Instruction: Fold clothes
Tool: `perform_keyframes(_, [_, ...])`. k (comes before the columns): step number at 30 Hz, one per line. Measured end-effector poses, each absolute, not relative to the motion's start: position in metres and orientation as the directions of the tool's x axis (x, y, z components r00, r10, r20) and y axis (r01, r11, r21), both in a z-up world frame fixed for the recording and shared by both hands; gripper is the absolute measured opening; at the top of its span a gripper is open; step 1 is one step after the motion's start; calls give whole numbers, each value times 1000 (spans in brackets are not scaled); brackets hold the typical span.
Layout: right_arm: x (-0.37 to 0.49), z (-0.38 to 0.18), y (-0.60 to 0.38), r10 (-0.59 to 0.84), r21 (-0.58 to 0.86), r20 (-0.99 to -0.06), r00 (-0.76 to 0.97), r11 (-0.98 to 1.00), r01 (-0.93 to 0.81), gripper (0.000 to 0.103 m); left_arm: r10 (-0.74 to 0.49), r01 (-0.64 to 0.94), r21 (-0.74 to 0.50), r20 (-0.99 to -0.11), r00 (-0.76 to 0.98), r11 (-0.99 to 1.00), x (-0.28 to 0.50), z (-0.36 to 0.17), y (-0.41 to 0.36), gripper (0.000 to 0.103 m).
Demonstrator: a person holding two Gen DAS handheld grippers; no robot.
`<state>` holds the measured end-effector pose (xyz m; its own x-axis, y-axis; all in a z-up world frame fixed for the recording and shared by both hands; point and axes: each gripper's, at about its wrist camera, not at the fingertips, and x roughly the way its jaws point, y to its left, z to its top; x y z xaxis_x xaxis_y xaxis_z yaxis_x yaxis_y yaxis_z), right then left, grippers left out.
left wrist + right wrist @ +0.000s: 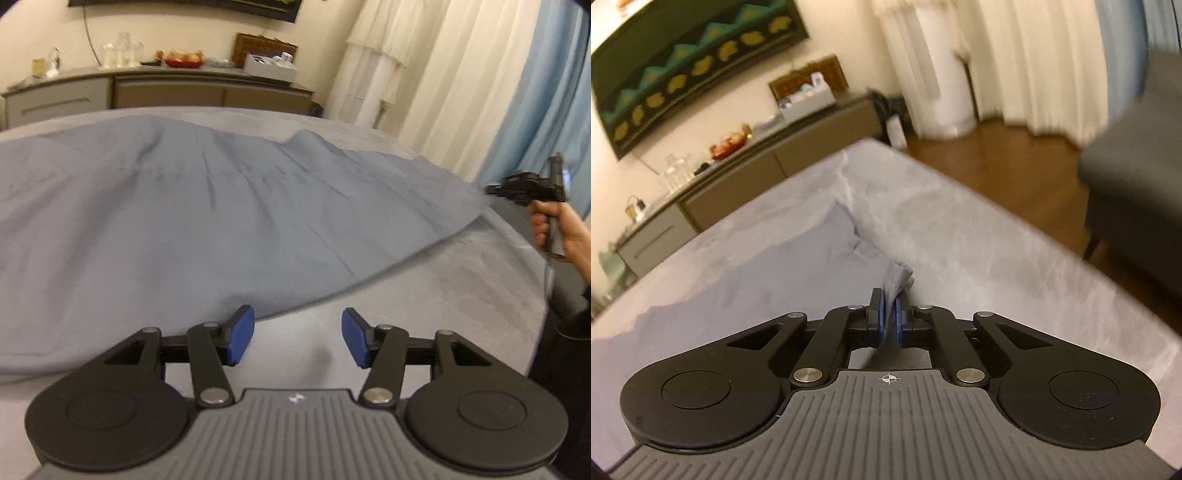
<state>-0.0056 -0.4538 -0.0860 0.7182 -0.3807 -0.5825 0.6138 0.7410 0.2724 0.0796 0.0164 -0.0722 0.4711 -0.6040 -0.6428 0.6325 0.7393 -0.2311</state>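
Observation:
A blue-grey garment [192,206] lies spread over the grey bed surface [443,295], creased across its middle. My left gripper [297,338] is open just in front of the garment's near hem, its blue pads [242,334] apart with nothing between them. In the right wrist view my right gripper [891,310] is shut on a corner of the garment [899,278], which bunches up above the pads; the rest of the cloth [768,269] trails to the left. The left wrist view shows the right gripper [495,190] at the far right, pinching that corner, held by a hand [561,232].
A grey sideboard [155,92] with glassware, a fruit bowl and a box stands behind the bed. White and blue curtains [480,92] hang at the right. A dark chair [1137,177] and wooden floor [997,155] lie beyond the bed's right edge.

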Motion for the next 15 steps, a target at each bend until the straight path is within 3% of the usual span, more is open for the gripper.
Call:
perform_keyframes(3, [-4, -79, -448, -415, 233, -543, 730, 761, 606, 2, -568, 583, -221, -637, 521, 782, 90, -73, 18, 38])
perform_keyframes(7, [-5, -62, -433, -426, 209, -414, 805, 816, 539, 1, -564, 534, -258, -612, 555, 805, 97, -71, 24, 38])
perform_keyframes(10, [8, -73, -438, -461, 175, -490, 739, 779, 602, 1, -571, 510, -292, -595, 566, 809, 99, -70, 29, 38])
perform_keyframes(14, [-1, -65, -438, -406, 300, -377, 833, 797, 524, 1, -598, 453, -391, -557, 577, 801, 102, -67, 40, 39])
perform_keyframes(15, [4, -66, -438, -422, 263, -395, 816, 799, 541, 1, -606, 436, -420, -546, 579, 796, 103, -66, 43, 39])
